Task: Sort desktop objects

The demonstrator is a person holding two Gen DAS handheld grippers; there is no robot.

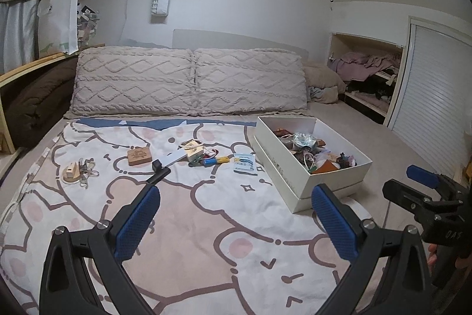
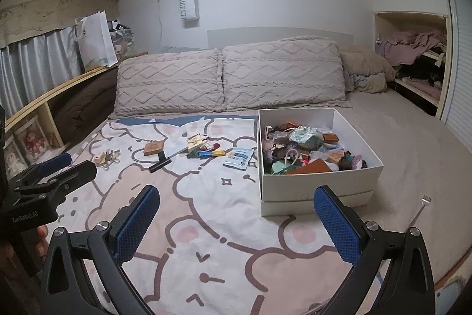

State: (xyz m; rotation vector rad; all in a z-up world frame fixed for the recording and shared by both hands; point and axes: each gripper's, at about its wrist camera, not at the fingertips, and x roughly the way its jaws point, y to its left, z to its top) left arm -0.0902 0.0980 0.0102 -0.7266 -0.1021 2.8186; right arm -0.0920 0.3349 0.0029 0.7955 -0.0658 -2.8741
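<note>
We see both tongs spread wide with nothing between their blue pads: left tongs (image 1: 236, 223) and right tongs (image 2: 237, 222) hover over the near half of the bed, side by side, each catching the other at its frame edge.

The cartoon blanket (image 1: 188, 226) covers most of the bed; its near half is bare, open room under both tongs. The white box (image 2: 318, 185) sits at the blanket's right edge, nested in its lid, heaped with small mixed items; near wall faces the right tongs, just beyond them.

Loose things lie in a loose row across the blanket's far middle, well apart from both tongs:
- round wooden piece with keys (image 1: 78, 171), nearest the left edge
- square wooden block (image 1: 139, 157)
- black-handled tool (image 1: 159, 170) with a white strip across it
- small card box (image 1: 193, 148)
- blue and yellow pens cluster (image 1: 211, 161)
- blue-white packet (image 1: 244, 163), closest to the white box, not touching

Two knit pillows (image 1: 191, 81) line the head edge. Bare grey sheet runs right of the box to the bed's right edge; a thin metal fork-like tool (image 2: 420, 208) lies there, near the edge.
</note>
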